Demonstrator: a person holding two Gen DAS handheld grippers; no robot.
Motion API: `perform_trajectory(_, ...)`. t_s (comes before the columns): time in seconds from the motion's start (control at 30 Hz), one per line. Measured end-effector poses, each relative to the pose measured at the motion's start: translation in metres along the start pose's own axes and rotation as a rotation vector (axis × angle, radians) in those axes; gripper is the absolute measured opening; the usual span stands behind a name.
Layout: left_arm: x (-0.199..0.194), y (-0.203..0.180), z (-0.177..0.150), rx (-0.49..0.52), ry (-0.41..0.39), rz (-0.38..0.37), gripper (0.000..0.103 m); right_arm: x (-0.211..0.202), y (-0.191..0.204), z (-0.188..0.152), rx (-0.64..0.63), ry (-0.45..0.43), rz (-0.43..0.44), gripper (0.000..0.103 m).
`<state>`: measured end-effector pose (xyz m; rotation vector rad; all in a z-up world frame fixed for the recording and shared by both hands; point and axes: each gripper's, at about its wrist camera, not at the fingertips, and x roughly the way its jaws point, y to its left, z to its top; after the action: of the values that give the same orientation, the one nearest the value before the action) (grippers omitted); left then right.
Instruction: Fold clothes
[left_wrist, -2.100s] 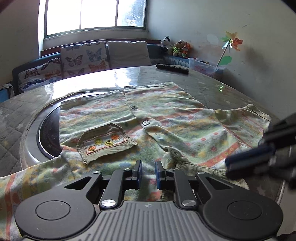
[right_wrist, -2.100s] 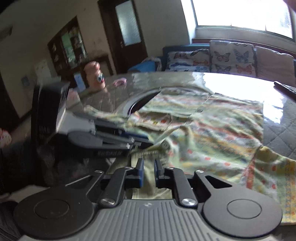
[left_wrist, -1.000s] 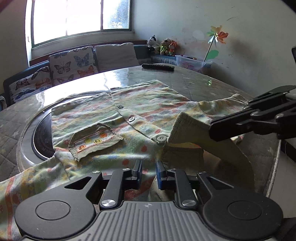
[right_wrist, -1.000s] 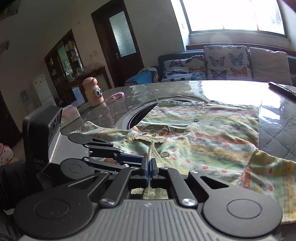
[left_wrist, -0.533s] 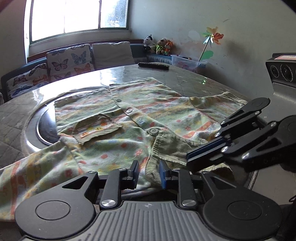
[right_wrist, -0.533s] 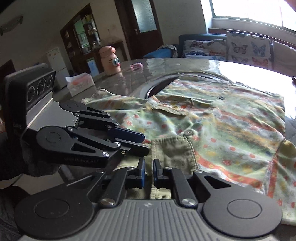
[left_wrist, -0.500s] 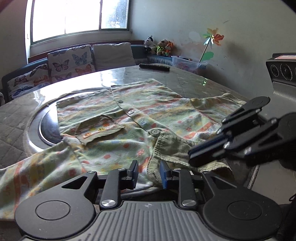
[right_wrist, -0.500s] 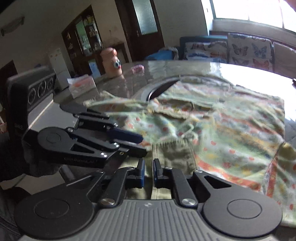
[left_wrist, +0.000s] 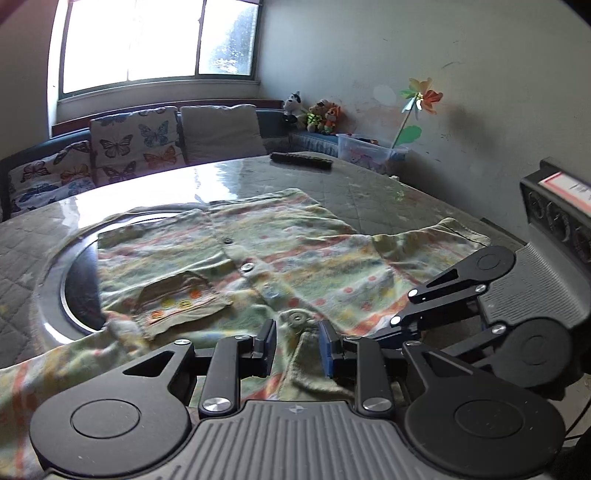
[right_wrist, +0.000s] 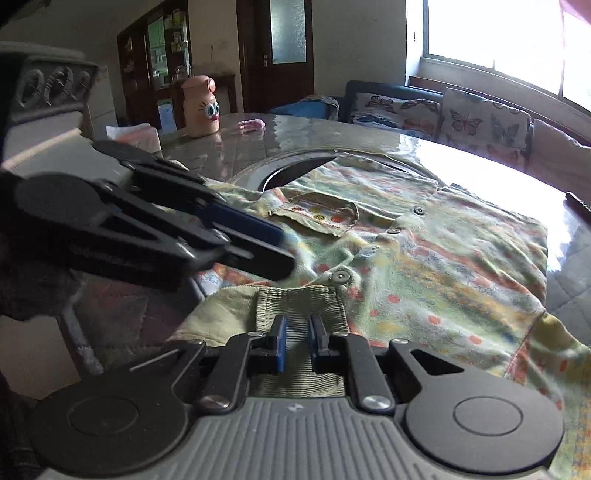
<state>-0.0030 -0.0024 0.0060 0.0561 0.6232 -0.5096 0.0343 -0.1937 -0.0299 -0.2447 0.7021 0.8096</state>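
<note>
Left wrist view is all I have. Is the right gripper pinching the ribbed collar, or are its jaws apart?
Observer: Apart. The right gripper has just been opening. The ribbed collar shows through the gap between its pads, unpinched.
Operator: Anything on the table outside my frame?
Observer: Yes. A pink bottle-shaped toy with eyes stands on the far side of the table, well clear of the shirt.
</note>
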Motion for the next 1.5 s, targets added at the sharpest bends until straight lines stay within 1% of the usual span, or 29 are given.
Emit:
perform_trajectory(0.07,0.009,-0.003,0.000,0.004,0.013,-0.015,0.027,-0.010,-0.005,-0.001,0.034,-0.019,-0.004,0.013)
perform_trajectory(0.17,0.019,-0.007,-0.003,0.013,0.037,-0.028,0.025,-0.018,-0.015,-0.008,0.076,-0.021,-0.049,0.017)
perform_trajectory(0.2,0.022,-0.009,-0.004,0.016,0.045,-0.033,0.024,-0.020,-0.018,-0.010,0.090,-0.021,-0.064,0.017)
perform_trajectory(0.27,0.026,-0.012,-0.009,0.039,0.063,-0.028,0.024,-0.023,-0.023,-0.016,0.109,-0.003,-0.065,0.017)
perform_trajectory(0.33,0.026,-0.014,-0.011,0.061,0.063,-0.022,0.024,-0.025,-0.028,-0.022,0.128,0.014,-0.066,0.017)
perform_trajectory(0.43,0.026,-0.015,-0.011,0.067,0.069,-0.021,0.024,-0.037,-0.034,-0.022,0.168,-0.023,-0.071,0.017)
perform_trajectory(0.5,0.026,-0.016,-0.011,0.070,0.071,-0.019,0.024,-0.039,-0.040,-0.024,0.192,-0.031,-0.090,0.018)
perform_trajectory(0.57,0.026,-0.016,-0.010,0.071,0.073,-0.016,0.024,-0.033,-0.044,-0.028,0.203,-0.006,-0.112,0.018)
perform_trajectory(0.63,0.025,-0.017,-0.008,0.071,0.073,-0.017,0.024,-0.033,-0.043,-0.032,0.200,0.000,-0.113,0.018)
perform_trajectory(0.7,0.022,-0.018,-0.005,0.073,0.064,-0.020,0.024,-0.043,-0.045,-0.035,0.216,-0.021,-0.109,0.019)
perform_trajectory(0.73,0.020,-0.020,-0.004,0.079,0.054,-0.021,0.024,-0.050,-0.048,-0.036,0.236,-0.040,-0.122,0.020)
perform_trajectory(0.8,0.017,-0.024,0.000,0.087,0.035,-0.027,0.025,-0.063,-0.055,-0.039,0.274,-0.079,-0.148,0.028)
perform_trajectory(0.9,0.018,-0.029,0.005,0.085,0.021,-0.034,0.031,-0.080,-0.073,-0.047,0.337,-0.122,-0.248,0.030)
perform_trajectory(0.93,0.020,-0.030,0.005,0.085,0.022,-0.032,0.035,-0.084,-0.081,-0.050,0.360,-0.128,-0.288,0.030)
perform_trajectory(0.97,0.021,-0.032,0.005,0.086,0.024,-0.029,0.043,-0.089,-0.089,-0.054,0.383,-0.133,-0.328,0.034)
perform_trajectory(1.0,0.023,-0.034,0.006,0.086,0.026,-0.027,0.047,-0.092,-0.098,-0.059,0.403,-0.132,-0.379,0.039)
perform_trajectory(1.03,0.023,-0.034,0.006,0.086,0.026,-0.025,0.051,-0.096,-0.106,-0.065,0.422,-0.130,-0.430,0.039)
perform_trajectory(1.1,0.024,-0.035,0.006,0.083,0.026,-0.025,0.053,-0.102,-0.125,-0.077,0.462,-0.130,-0.525,0.039)
perform_trajectory(1.17,0.023,-0.036,0.006,0.080,0.026,-0.020,0.061,-0.109,-0.141,-0.088,0.499,-0.132,-0.608,0.040)
perform_trajectory(1.2,0.023,-0.036,0.006,0.081,0.024,-0.016,0.063,-0.112,-0.149,-0.093,0.517,-0.134,-0.644,0.040)
perform_trajectory(1.23,0.023,-0.036,0.006,0.082,0.024,-0.010,0.067,-0.118,-0.161,-0.102,0.545,-0.139,-0.710,0.040)
perform_trajectory(1.27,0.023,-0.036,0.007,0.081,0.022,-0.005,0.071,-0.121,-0.169,-0.107,0.560,-0.141,-0.745,0.040)
perform_trajectory(1.33,0.022,-0.036,0.007,0.077,0.021,0.005,0.075,-0.127,-0.181,-0.116,0.596,-0.148,-0.804,0.040)
perform_trajectory(1.4,0.023,-0.035,0.008,0.071,0.021,0.013,0.078,-0.131,-0.191,-0.123,0.623,-0.157,-0.839,0.040)
perform_trajectory(1.47,0.023,-0.034,0.009,0.065,0.019,0.021,0.084,-0.132,-0.198,-0.127,0.647,-0.161,-0.860,0.040)
perform_trajectory(1.5,0.023,-0.034,0.009,0.064,0.019,0.024,0.085,-0.133,-0.201,-0.129,0.658,-0.163,-0.870,0.040)
